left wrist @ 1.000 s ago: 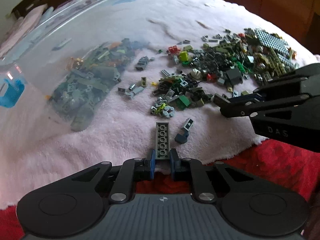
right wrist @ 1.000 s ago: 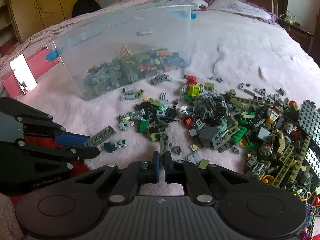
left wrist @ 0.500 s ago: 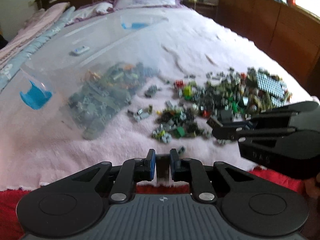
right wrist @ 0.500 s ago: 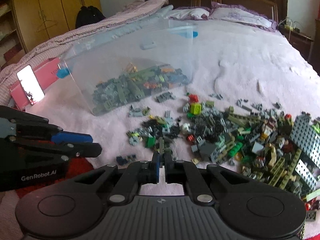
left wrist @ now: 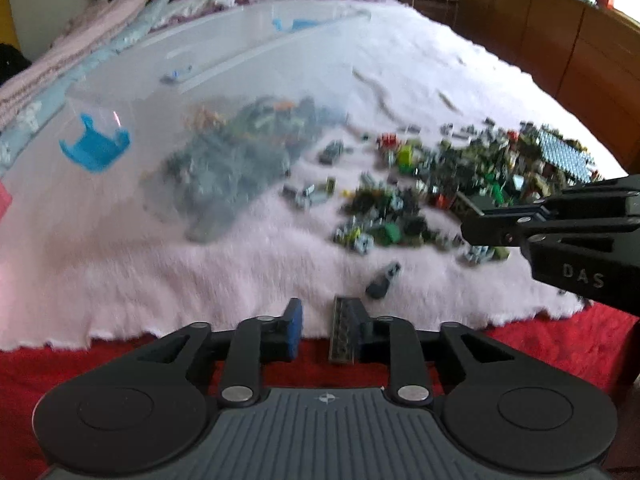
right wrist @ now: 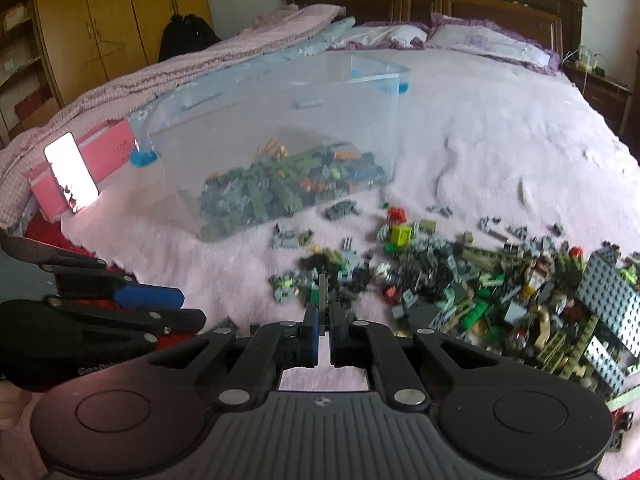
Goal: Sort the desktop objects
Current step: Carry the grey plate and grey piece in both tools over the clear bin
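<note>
A: Left hand-held gripper (left wrist: 326,334) — a second ago your fingers were pinched on the long grey studded plate (left wrist: 345,330). Now they stand well apart. The plate sits edge-on against the inner face of your right-side finger, clear of the blue pad (left wrist: 294,326) on the other. Whether it is clinging there or dropping, the blur hides.

B: And what does that mean for the sort?

A: You lifted up and back from the pink blanket (left wrist: 240,248) while you let go, so the plate is loose well short of the bin. My judgement: it may land on the red cover (left wrist: 120,352) right under your fingers and want picking up again.

B: Right hand-held gripper?

A: Right hand-held gripper (right wrist: 325,322) — fingers nearly shut, gripping a thin grey-green piece (right wrist: 322,292) that stands up between the tips. That hold matches half a second ago.

B: The container?

A: Clear plastic bin (right wrist: 280,128), ahead and left of your right hand-held gripper, with blue latch clips (left wrist: 96,148). A heap of mostly grey and olive bricks (right wrist: 288,188) lies along its near wall.

B: And what is outside it?

A: Loose brick pile (right wrist: 460,280), ahead and right of your right fingers, on the blanket. It includes a large grey baseplate (right wrist: 612,296) at the far right.
</note>
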